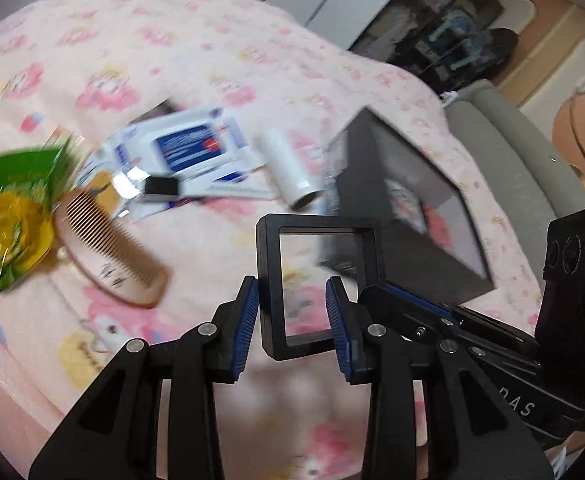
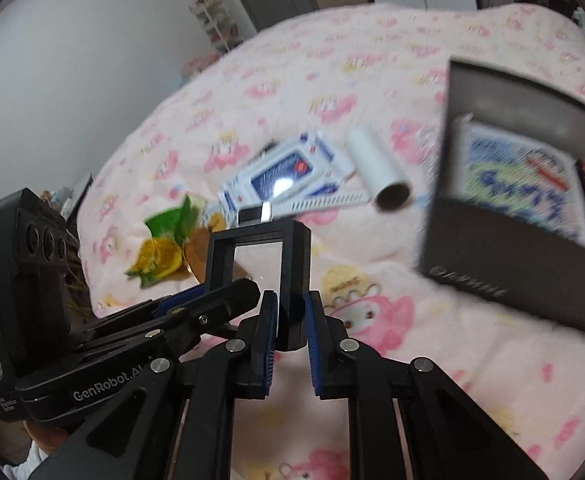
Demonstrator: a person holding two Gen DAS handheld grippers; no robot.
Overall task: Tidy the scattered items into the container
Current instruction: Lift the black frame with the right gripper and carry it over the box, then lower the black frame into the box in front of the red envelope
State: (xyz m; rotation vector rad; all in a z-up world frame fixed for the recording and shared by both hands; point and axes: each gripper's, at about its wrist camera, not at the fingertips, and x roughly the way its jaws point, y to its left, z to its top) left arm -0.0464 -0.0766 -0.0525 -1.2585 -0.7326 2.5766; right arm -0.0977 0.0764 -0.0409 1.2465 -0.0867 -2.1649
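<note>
A black square frame box with a clear window (image 1: 270,280) is held above the pink bed. In the left wrist view it stands between my left gripper's (image 1: 292,320) blue pads, which look a little apart from its sides. My right gripper (image 2: 291,316) is shut on the frame's (image 2: 294,272) right edge; its fingers (image 1: 408,300) reach in from the right. The black container box (image 1: 404,216) lies right of the frame, with packets inside (image 2: 520,184). A white roll (image 1: 288,172), blue-white packet (image 1: 188,148), small black item (image 1: 162,188), wooden comb (image 1: 108,240) and green-yellow wrapper (image 1: 16,208) lie scattered.
The pink patterned blanket (image 1: 172,60) covers the bed. A grey cushion edge (image 1: 512,152) runs at the right. Dark shelves (image 1: 444,32) and white cabinets stand beyond the bed. The left gripper's body (image 2: 24,280) fills the right wrist view's left side.
</note>
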